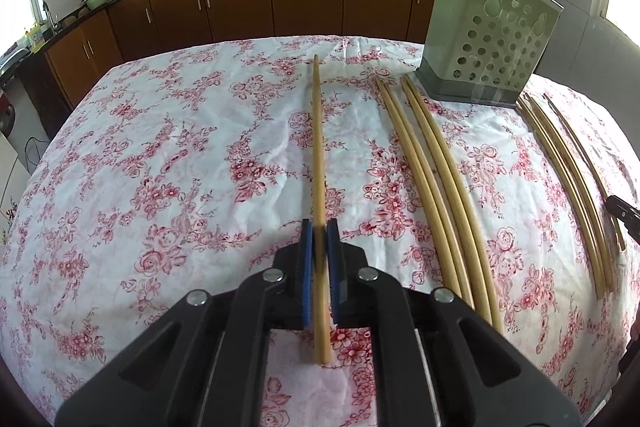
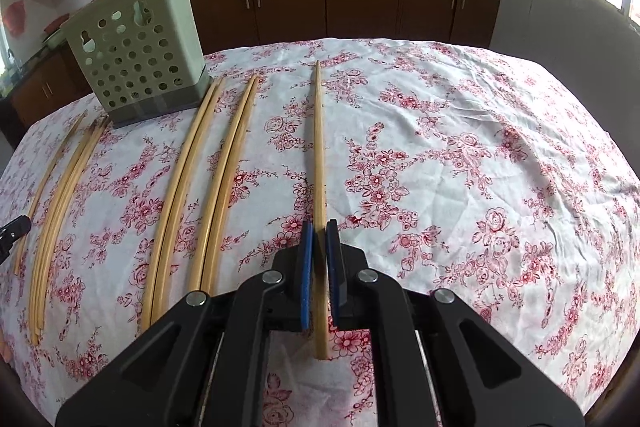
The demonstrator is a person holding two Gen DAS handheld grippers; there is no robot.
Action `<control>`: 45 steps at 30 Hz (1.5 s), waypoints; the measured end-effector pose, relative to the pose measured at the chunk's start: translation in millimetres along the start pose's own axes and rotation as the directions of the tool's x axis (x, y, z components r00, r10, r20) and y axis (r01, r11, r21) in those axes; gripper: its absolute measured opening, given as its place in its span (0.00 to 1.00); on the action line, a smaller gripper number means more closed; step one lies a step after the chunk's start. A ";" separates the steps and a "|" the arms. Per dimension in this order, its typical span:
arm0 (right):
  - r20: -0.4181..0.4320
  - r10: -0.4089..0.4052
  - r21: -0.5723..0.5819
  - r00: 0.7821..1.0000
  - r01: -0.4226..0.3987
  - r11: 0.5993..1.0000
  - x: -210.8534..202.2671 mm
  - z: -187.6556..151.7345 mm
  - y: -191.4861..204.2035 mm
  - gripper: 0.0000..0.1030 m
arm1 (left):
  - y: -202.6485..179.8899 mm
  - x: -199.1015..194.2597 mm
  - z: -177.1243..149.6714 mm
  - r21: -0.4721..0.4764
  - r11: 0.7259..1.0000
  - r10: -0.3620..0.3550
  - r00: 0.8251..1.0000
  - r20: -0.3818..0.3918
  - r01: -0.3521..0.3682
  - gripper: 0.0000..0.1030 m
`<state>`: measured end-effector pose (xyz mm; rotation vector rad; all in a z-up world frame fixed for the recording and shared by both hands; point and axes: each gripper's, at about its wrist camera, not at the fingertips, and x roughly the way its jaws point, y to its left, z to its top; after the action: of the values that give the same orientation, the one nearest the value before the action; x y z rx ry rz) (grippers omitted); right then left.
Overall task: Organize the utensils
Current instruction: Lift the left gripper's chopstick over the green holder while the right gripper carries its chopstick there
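Each gripper pinches one chopstick near its thick end. The left gripper (image 1: 319,241) holds the left chopstick (image 1: 318,155), the right gripper (image 2: 319,241) the right chopstick (image 2: 319,147). Both sticks reach toward the far edge of the floral tablecloth (image 1: 160,147). The perforated holder (image 1: 490,39) stands near that edge, between the loose pairs (image 1: 436,187). Gripped so far back, a stick may pivot in the pads, miss the holder's mouth, or tip the light holder.

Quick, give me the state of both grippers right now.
Left gripper: shut on a chopstick.
Right gripper: shut on another chopstick.
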<state>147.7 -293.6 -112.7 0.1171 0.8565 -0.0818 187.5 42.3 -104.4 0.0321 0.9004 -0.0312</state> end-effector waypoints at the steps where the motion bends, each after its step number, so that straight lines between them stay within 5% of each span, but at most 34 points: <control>1: -0.002 -0.001 0.003 1.000 0.001 1.000 -0.2 0.9 -1.0 0.08 | 0.1 0.0 0.1 0.001 1.000 -0.001 1.000 0.000 0.001 0.09; 5: 0.067 -0.002 0.004 0.998 0.002 1.000 -26.3 5.0 -5.9 0.08 | 3.6 -9.3 1.1 0.008 1.000 -0.005 1.000 0.006 0.005 0.08; 14: 0.308 -0.003 0.017 0.951 -0.002 1.000 -94.3 53.2 -16.6 0.07 | 23.5 -85.2 49.6 -0.025 1.000 -0.007 0.970 0.244 0.014 0.08; 18: 0.357 -0.006 0.028 0.934 -0.004 1.000 -105.5 72.3 -20.3 0.07 | 30.9 -107.7 76.4 -0.059 0.998 0.003 0.947 0.321 0.017 0.08; 28: 0.446 0.021 0.014 0.895 -0.030 0.999 -119.9 124.8 -12.2 0.07 | 41.3 -129.3 121.5 -0.089 0.995 0.003 0.923 0.385 0.034 0.08; 32: 0.567 0.084 -0.026 0.819 -0.085 0.996 -158.2 159.6 6.5 0.07 | 30.1 -159.9 147.7 -0.059 0.996 -0.027 0.883 0.469 0.061 0.08; 39: 0.713 0.206 -0.102 0.670 -0.191 0.976 -199.0 195.1 46.4 0.07 | -8.0 -217.9 194.9 -0.015 0.991 -0.092 0.760 0.643 0.133 0.08; 42: 0.719 0.230 -0.120 0.656 -0.208 0.971 -186.8 199.0 60.0 0.07 | -29.4 -222.5 213.7 0.004 0.988 -0.113 0.717 0.688 0.153 0.08; 45: 0.695 0.240 -0.116 0.678 -0.223 0.968 -165.8 202.1 67.3 0.07 | -54.2 -207.5 229.9 0.015 0.985 -0.130 0.695 0.707 0.170 0.08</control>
<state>198.7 -250.3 148.8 0.1590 0.0560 0.1228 236.4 -18.5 200.1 -0.1003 0.1169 -0.1643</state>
